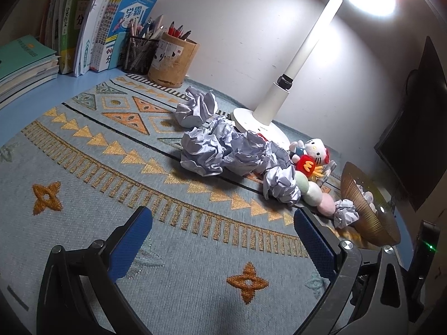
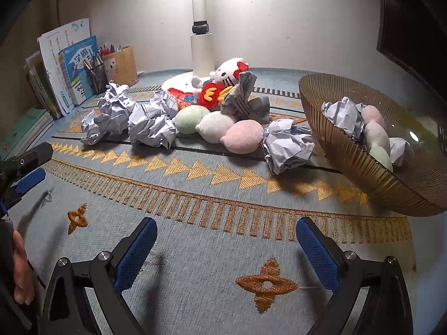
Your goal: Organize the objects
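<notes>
Both grippers spread wide, empty, poised low over woven mat.

Left gripper (image 1: 222, 231) and right gripper (image 2: 226, 244) hovering at near edge of patterned mat (image 2: 195, 265), evidently readying a pick. Beyond: crumpled paper balls (image 2: 152, 124) and soft pastel plush balls (image 2: 241, 136) strewn mid-mat. Ribbed amber bowl (image 2: 363, 167) at right edge, tilted, already partly filled.

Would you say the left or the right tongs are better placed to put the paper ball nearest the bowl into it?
Right, probably: the right tongs are open, with the paper ball just ahead and the bowl alongside.
</notes>
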`<state>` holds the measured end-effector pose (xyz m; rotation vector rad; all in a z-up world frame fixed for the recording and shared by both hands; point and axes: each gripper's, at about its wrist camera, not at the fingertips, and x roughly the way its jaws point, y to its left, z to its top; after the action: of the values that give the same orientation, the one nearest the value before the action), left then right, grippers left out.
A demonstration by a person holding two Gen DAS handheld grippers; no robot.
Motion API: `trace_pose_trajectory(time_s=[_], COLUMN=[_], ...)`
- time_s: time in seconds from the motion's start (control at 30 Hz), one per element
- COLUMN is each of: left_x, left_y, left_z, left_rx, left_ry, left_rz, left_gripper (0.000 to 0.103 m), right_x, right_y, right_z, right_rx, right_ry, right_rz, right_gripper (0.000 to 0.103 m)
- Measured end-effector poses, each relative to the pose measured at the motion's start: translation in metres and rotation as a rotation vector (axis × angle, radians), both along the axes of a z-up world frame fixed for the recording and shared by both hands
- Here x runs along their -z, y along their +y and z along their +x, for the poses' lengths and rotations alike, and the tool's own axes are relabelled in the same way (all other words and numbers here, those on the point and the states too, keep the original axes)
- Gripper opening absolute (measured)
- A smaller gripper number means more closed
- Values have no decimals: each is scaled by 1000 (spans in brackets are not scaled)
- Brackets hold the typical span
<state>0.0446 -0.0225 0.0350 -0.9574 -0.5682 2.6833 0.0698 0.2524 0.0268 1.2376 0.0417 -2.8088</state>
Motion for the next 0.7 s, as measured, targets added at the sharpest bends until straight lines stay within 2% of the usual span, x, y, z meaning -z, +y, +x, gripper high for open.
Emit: trace_pose_trajectory(time_s=[0.6,0.7], left_x=[2,4], left_y=[-1,-2], left_z=[-2,-4], left_rx=[-4,-11], left_ry=[-17,-40], left_rz=[7,6], left_gripper=[101,101], right_x=[2,3], right_y=[-1,-2], right_z=[-2,-2], right_rx=[6,10], right_ry=[-13,-24], right_rz=[2,8], right_gripper=[100,100])
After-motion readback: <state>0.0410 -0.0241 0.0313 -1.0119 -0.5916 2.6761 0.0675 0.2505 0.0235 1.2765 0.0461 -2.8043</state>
